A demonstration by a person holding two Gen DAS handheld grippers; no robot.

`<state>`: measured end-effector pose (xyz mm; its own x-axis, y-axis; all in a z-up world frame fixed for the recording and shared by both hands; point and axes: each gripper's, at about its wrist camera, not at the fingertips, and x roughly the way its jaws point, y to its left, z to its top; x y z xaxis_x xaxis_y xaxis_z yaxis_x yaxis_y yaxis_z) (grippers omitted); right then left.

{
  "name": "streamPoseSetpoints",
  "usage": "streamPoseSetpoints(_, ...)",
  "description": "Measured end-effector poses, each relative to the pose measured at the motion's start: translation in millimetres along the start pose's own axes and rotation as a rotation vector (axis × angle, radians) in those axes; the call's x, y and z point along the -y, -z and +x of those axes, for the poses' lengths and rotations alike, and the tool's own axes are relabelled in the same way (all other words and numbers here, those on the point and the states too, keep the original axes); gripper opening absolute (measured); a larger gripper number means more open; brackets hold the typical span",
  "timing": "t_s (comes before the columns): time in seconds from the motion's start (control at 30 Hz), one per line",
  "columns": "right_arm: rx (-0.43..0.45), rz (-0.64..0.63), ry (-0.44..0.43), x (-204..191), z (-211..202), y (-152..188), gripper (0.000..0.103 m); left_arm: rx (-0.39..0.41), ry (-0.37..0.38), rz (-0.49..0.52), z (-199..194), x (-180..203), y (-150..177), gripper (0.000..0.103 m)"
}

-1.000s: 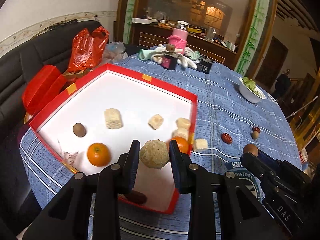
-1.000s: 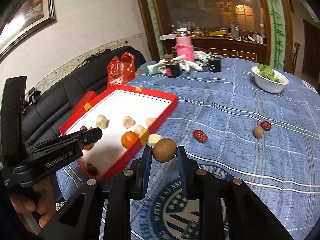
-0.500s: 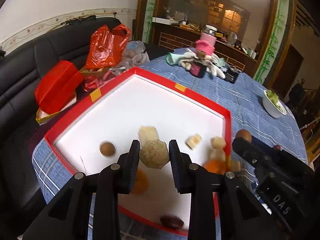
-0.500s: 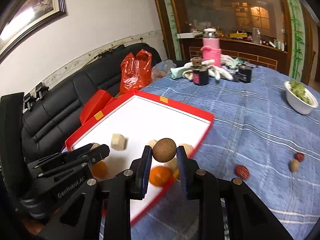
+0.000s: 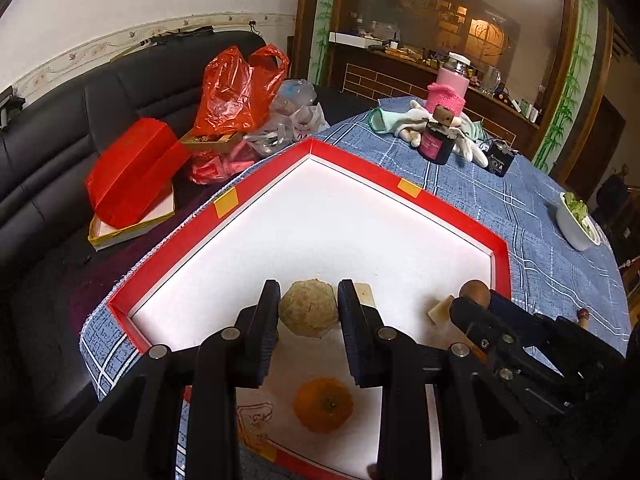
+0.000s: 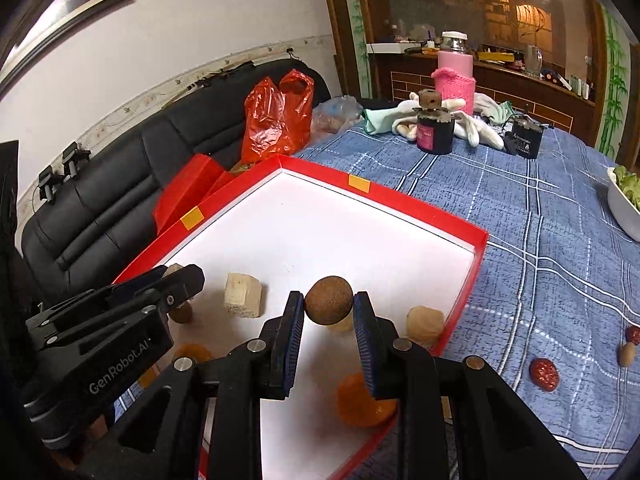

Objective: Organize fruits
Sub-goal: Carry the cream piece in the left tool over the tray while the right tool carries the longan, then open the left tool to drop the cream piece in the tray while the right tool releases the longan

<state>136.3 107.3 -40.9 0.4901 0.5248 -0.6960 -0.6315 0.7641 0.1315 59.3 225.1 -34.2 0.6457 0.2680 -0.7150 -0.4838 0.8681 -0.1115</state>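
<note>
Two grippers, each loaded, both over the red box [image 5: 496, 248]. Left gripper [image 5: 308, 312] pinches a pale, rough, faceted ball [image 5: 308, 308] between its pads; right gripper [image 6: 328, 316] pinches a small round brown fruit [image 6: 329, 300]. Both are held above the white floor of the box, not resting on it. Judgement: carried there for release among the pieces already inside, so the step in hand looks like placing.

Left view only: an orange [image 5: 323, 404] on the box floor below the jaws, and the right gripper's tip with its brown fruit at the right edge.

Right view only: two red fruits [image 6: 543, 374] and a small tan one [image 6: 627, 354] lying on the blue cloth [image 6: 560, 240], outside the box and well apart from it, so sorting appears unfinished; also a pale block [image 6: 242, 295] in the box.
</note>
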Motion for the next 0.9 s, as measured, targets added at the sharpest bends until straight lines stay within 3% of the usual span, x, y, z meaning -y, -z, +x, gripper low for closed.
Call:
streamPoseSetpoints(0.3, -0.013, 0.019, 0.015, 7, 6, -4, 0.027, -0.033, -0.013, 0.029, 9, 9, -1, 0.028)
streamPoseSetpoints(0.33, -0.023, 0.024, 0.013, 8, 8, -5, 0.03, -0.039, -0.024, 0.035, 10, 10, -1, 0.028)
streamPoseSetpoints(0.37, -0.036, 0.027, 0.004, 9, 10, -5, 0.041, -0.041, -0.042, 0.039, 11, 10, 0, 0.03)
streamPoseSetpoints(0.43, -0.031, 0.033, 0.002, 12, 8, -4, 0.056, -0.053, -0.082, 0.031, 12, 8, 0, 0.058)
streamPoseSetpoints(0.5, -0.017, 0.058, -0.013, 21, 0, -2, 0.063, -0.038, -0.084, 0.001, 7, 4, 2, 0.073)
streamPoseSetpoints(0.57, 0.014, 0.077, -0.03, 32, -16, 1, 0.071, -0.015, -0.084, -0.004, 1, 3, 3, 0.073)
streamPoseSetpoints(0.77, 0.089, 0.118, 0.062, 93, -74, 23, 0.071, 0.103, -0.018, -0.04, -37, 7, 9, 0.073)
streamPoseSetpoints(0.9, 0.036, 0.167, 0.135, 137, -85, 44, 0.071, 0.173, 0.057, 0.0, -60, 24, 23, 0.073)
